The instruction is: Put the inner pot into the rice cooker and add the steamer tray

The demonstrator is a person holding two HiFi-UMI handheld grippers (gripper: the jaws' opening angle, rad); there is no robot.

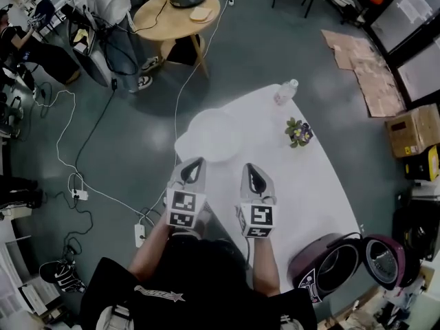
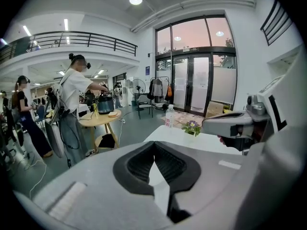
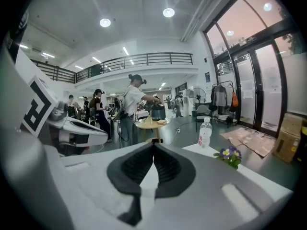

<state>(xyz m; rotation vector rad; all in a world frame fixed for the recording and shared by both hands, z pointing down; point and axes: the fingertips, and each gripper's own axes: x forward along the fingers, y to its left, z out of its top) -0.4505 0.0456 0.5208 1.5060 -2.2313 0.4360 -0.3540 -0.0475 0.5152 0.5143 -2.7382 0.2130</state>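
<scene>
A maroon rice cooker point(image 1: 335, 267) stands at the table's near right corner with its lid point(image 1: 386, 259) swung open; what its dark bowl holds I cannot tell. A white round bowl-shaped vessel point(image 1: 214, 135) sits at the table's far left end. My left gripper point(image 1: 195, 163) and right gripper point(image 1: 250, 169) hover side by side just short of that vessel, both shut and empty. In the left gripper view the jaws point(image 2: 154, 143) meet over the white tabletop. In the right gripper view the jaws point(image 3: 154, 145) are likewise closed with nothing between them.
A water bottle point(image 1: 287, 91) and a small pot of purple flowers point(image 1: 299, 133) stand on the white table point(image 1: 302, 184) beyond the grippers. A round wooden table point(image 1: 176, 14) with a dark pot, a person beside it, and cables lie on the floor to the left.
</scene>
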